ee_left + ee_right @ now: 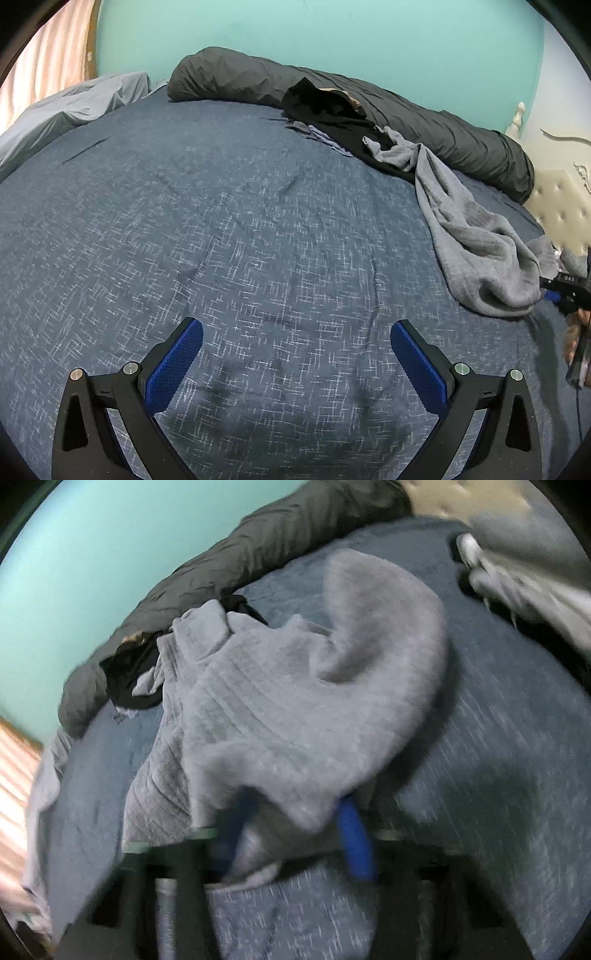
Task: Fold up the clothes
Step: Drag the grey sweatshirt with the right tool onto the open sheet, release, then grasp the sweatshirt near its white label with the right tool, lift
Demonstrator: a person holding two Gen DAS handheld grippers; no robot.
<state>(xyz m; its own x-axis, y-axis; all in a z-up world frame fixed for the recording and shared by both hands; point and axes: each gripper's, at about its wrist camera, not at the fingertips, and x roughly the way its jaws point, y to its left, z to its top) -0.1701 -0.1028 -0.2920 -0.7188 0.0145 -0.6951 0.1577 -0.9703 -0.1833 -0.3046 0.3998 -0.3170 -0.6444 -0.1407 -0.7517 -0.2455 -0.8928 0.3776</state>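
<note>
Between right fingers [352, 827], grey garment [295, 709]

A big bed [184, 229] is covered with a dark blue spread marked with small white lines. A long dark grey bolster [424, 122] is laid along the far edge of the bed, against a plain green wall [314, 37]. A pale blue pillow [74, 107] is seen at the far left corner. A cream padded headboard [561, 206] is seen at the right edge. A striped curtain [48, 62] is lit at the left.
</note>
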